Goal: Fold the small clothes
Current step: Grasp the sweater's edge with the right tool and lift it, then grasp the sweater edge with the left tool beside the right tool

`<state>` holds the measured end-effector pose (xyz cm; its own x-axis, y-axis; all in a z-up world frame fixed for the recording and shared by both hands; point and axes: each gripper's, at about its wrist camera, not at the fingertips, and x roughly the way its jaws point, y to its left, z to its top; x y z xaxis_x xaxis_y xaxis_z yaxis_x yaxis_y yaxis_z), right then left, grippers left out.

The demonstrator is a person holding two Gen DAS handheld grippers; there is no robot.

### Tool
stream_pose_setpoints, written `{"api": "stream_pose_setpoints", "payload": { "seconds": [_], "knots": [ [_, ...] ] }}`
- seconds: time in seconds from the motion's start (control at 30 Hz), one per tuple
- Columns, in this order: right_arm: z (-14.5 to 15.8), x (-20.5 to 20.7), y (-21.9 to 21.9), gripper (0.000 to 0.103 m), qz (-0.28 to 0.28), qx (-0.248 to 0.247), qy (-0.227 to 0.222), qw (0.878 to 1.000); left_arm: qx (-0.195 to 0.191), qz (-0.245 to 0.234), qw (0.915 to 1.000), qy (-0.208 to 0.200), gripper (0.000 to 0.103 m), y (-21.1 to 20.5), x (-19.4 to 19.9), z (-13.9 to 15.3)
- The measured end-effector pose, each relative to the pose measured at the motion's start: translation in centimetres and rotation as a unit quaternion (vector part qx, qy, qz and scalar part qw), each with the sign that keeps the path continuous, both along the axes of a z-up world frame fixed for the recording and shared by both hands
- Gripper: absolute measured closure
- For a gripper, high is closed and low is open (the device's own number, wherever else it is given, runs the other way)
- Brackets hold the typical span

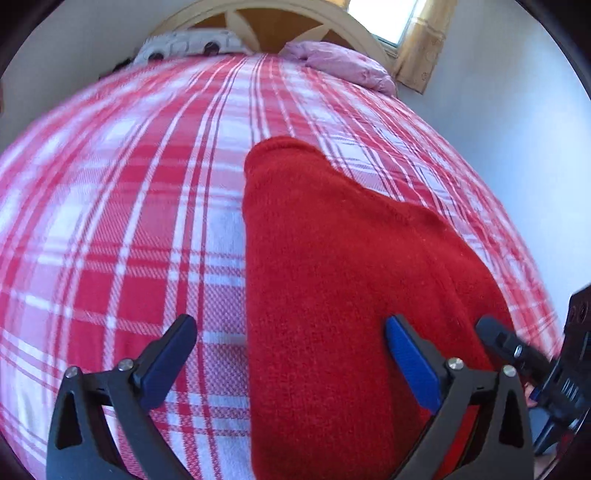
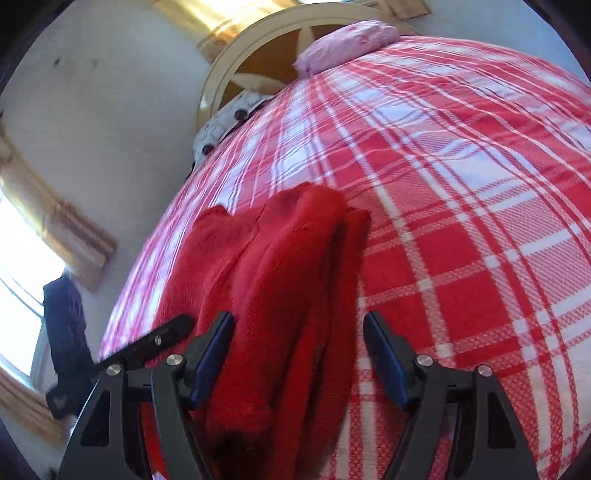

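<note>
A: Red knit, thick and fuzzy, that is the garment (image 1: 332,266) lying on the bed (image 1: 129,221). In the left wrist view it fills the lower right of the frame, running from a rounded end near the centre down to the bottom edge.

B: And the bed cover?

A: Red-and-white plaid. At the top of the frame sit a pink pillow (image 1: 343,66) and a white patterned pillow (image 1: 184,46), both against a curved cream headboard (image 1: 258,11).

B: How does the left gripper (image 1: 291,349) stand?

A: Its jaws are spread wide. The left finger is over bare plaid, the right finger over the red knit; the garment's left edge runs up between them. The blue pads press on nothing.

B: Is the other tool visible there?

A: Yes, at the lower right edge, a black finger of the right gripper (image 1: 517,350) over the garment's right side.

B: And from the right wrist view?

A: The garment (image 2: 280,277) lies bunched in long folds from the middle of the frame to the bottom. The right gripper (image 2: 299,350) is open too, with a ridge of knit between its fingers. Whether the left pad touches the cloth I cannot tell; the right pad is clear of it, over plaid.

B: Anything at the left?

A: A black finger of the left gripper (image 2: 147,345) at the lower left, and a bright window (image 2: 22,280) with yellow curtains (image 2: 70,236).
</note>
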<state>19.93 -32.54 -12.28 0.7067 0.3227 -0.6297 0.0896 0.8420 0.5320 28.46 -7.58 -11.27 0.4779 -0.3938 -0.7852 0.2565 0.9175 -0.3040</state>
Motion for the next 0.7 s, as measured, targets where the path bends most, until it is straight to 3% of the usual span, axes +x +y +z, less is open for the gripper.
{"api": "stream_pose_setpoints", "payload": {
  "seconds": [0.07,0.2,0.37,0.43,0.53,0.6,0.7],
  "knots": [
    [0.0,0.2,1.0,0.029,0.012,-0.029,0.003,0.999,-0.035,0.011,0.9991,0.022,0.0,0.8,0.3,-0.6],
    [-0.3,0.9,1.3,0.027,0.017,-0.036,0.008,0.999,-0.005,-0.002,1.0,0.006,0.0,-0.4,-0.1,-0.4],
    [-0.7,1.1,1.0,0.027,0.024,-0.015,0.006,1.0,-0.012,-0.002,0.9998,0.016,0.001,-0.4,0.3,-0.4],
    [-0.7,1.1,1.2,0.029,0.026,-0.017,0.006,1.0,-0.015,-0.016,0.9997,0.011,0.011,-0.6,0.0,-0.3],
    [-0.7,1.0,1.1,0.042,0.027,-0.009,0.0,1.0,-0.048,-0.028,0.9982,0.024,0.027,-0.4,-0.1,-0.3],
    [-0.8,0.8,1.0,0.052,0.032,0.007,-0.005,0.999,-0.058,-0.024,0.9974,0.033,0.029,-0.3,0.1,-0.3],
    [-0.7,0.7,1.3,0.055,0.037,0.002,-0.01,0.999,-0.06,-0.021,0.9974,0.034,0.037,-0.5,-0.1,-0.1]
  ]
}}
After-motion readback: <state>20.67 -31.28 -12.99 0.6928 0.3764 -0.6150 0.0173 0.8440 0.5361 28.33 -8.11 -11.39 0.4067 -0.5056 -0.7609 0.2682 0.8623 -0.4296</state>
